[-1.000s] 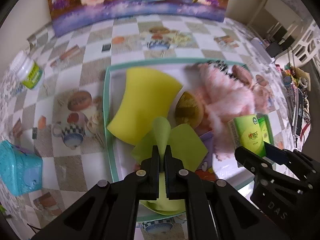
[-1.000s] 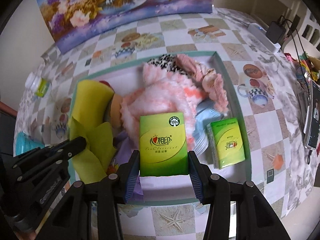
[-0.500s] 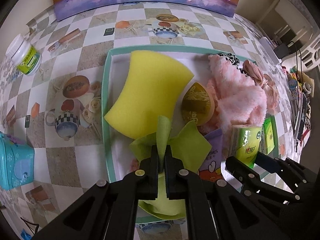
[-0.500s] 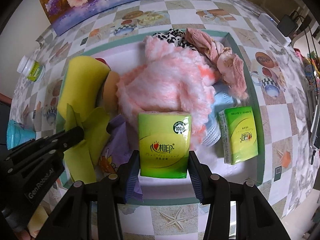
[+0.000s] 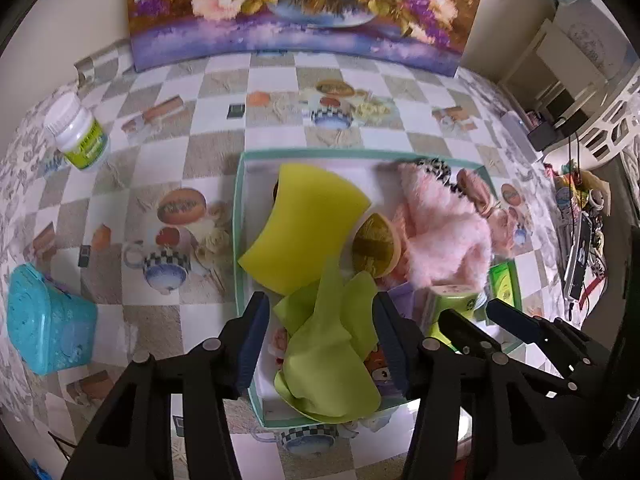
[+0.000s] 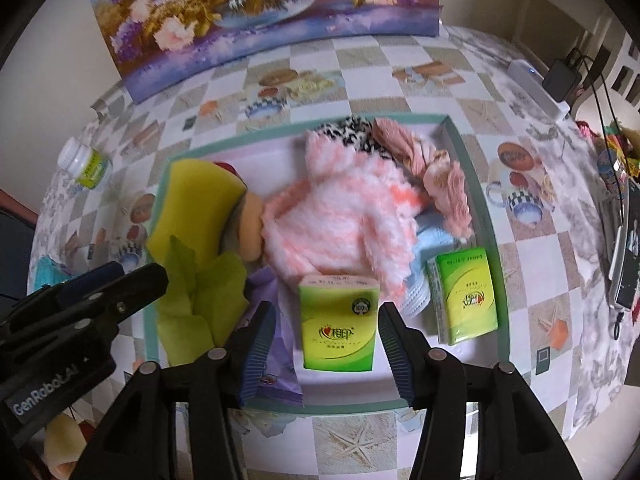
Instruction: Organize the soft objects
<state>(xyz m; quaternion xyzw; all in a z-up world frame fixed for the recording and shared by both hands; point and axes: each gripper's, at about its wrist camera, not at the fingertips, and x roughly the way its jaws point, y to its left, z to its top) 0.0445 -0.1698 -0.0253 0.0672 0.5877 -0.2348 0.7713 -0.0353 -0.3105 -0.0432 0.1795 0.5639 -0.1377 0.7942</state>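
Writing on the left gripper (image 6: 108,284) body reads "GenRobot.AI"; the green tissue pack (image 6: 339,322) shows "100%" and Chinese characters. This pack stands in the teal tray (image 6: 478,216) between the wide open fingers of the right gripper (image 6: 326,346), touching neither. The left gripper (image 5: 320,340) is also wide open around the green cloth (image 5: 328,360). At 12 o'clock from the pack lies the pink fluffy cloth (image 6: 340,220); at 3 o'clock, a second tissue pack (image 6: 466,296); at 10 o'clock, the yellow sponge (image 6: 196,200).

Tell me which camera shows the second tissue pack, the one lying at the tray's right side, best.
The right wrist view: the second tissue pack shows its whole printed face there. The left wrist view catches only a green sliver behind the right gripper.
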